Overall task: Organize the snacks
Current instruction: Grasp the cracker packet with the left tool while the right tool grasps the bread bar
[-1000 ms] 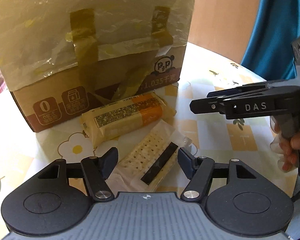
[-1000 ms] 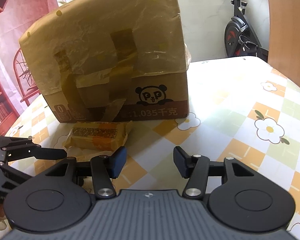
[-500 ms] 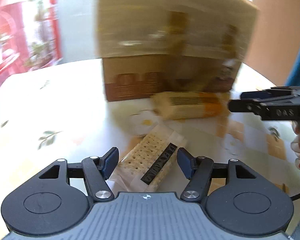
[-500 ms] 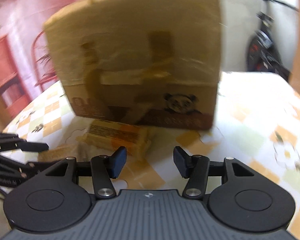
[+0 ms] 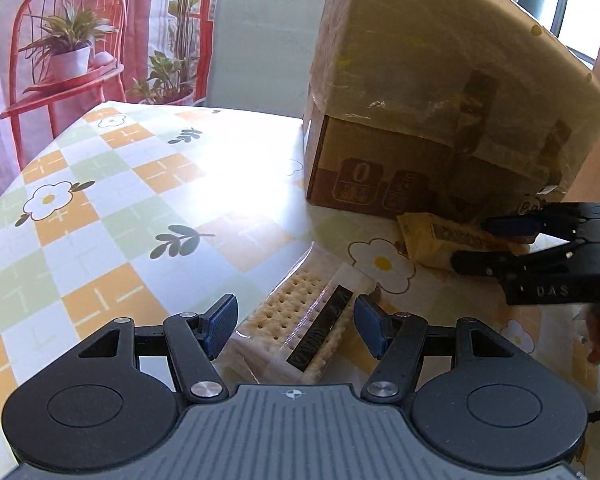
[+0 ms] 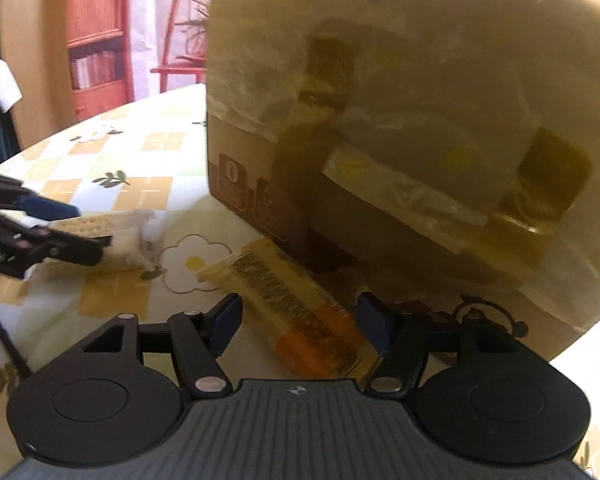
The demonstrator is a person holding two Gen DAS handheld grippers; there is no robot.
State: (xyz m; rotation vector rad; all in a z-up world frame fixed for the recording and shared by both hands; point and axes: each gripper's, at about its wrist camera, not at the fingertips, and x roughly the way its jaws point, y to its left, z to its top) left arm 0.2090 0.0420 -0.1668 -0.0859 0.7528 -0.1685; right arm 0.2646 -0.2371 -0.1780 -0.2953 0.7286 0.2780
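On a tablecloth (image 5: 132,216) checked in orange, green and white with daisy prints, two snack packs lie near the foot of a cardboard box (image 5: 440,120) wrapped in yellowish plastic and brown tape. The cracker pack (image 5: 300,324) — clear film with a black label strip, showing pale, dimpled biscuits — rests between the blue pads of the left gripper (image 5: 296,330), whose jaws stand apart without pressing it. Farther right, touching the box's base, the yellow snack bar (image 6: 300,312) — glossy wrapper, printed label, orange end — lies between the pads of the right gripper (image 6: 300,326). Its jaws have just been opening and stand released around the bar, gripping nothing. A red chair (image 5: 60,60) holding a potted plant stands far left.
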